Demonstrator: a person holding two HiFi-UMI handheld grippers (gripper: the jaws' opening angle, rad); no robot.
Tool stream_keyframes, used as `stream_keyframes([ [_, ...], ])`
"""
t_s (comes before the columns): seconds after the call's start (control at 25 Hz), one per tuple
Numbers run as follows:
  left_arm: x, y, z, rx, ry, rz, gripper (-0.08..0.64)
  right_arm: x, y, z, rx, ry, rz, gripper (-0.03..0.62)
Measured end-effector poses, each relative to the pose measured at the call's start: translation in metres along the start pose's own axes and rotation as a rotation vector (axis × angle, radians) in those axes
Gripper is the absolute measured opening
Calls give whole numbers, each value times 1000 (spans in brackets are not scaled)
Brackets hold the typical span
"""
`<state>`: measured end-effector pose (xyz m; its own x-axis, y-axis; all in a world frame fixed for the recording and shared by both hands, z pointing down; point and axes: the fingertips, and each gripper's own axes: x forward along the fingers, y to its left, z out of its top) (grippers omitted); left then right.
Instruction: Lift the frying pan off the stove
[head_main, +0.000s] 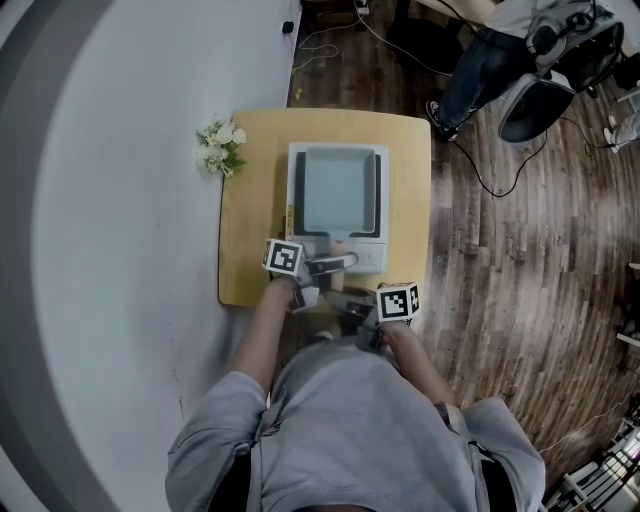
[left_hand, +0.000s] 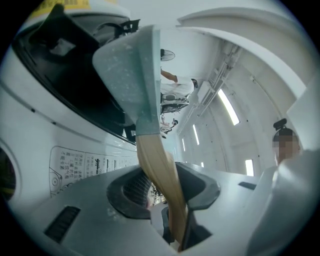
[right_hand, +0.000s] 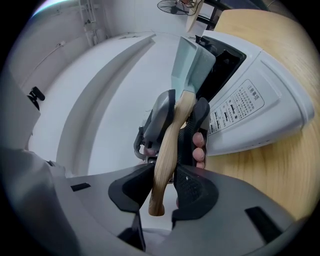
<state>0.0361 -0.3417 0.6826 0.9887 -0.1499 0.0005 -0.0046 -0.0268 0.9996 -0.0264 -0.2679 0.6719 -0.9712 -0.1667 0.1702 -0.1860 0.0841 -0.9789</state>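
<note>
A square grey-blue frying pan (head_main: 335, 190) lies on the white stove (head_main: 370, 255) on a small wooden table (head_main: 255, 200). Its wooden handle (right_hand: 170, 150) points toward me. My left gripper (head_main: 335, 262) is clamped on the handle close to the pan; in its own view the handle (left_hand: 157, 165) runs between the pads of the left gripper (left_hand: 165, 187) up to the pan (left_hand: 132, 70). My right gripper (right_hand: 162, 187) grips the handle's free end, just behind the left gripper (right_hand: 182, 120). In the head view the right gripper (head_main: 345, 300) sits at the table's near edge.
A bunch of white flowers (head_main: 220, 148) stands at the table's left edge. The stove's control panel (right_hand: 235, 107) faces me. A grey wall curves along the left. On the wooden floor at the upper right a person sits on an office chair (head_main: 535, 100), with cables nearby.
</note>
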Motion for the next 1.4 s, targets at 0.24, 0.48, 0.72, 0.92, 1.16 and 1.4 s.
stream_keyframes([
  [0.24, 2, -10, -5, 129, 23, 54, 132, -4, 2, -7, -23, -19, 9, 103],
  [0.48, -8, -20, -16, 185, -18, 106, 129, -3, 10, -22, -63, -5, 30, 101],
  [0.72, -21, -38, -39, 278, -11, 149, 126, 0, 28, -47, -142, 12, 66, 98],
  [0.92, -28, -54, -64, 352, -2, 155, 124, -3, 42, -72, -220, -17, 94, 98],
  [1.16, -38, -72, -100, 415, 14, 151, 126, -5, 57, -106, -300, -41, 114, 101],
  [1.4, -50, -88, -146, 493, 45, 163, 124, -5, 71, -150, -420, -22, 59, 107],
])
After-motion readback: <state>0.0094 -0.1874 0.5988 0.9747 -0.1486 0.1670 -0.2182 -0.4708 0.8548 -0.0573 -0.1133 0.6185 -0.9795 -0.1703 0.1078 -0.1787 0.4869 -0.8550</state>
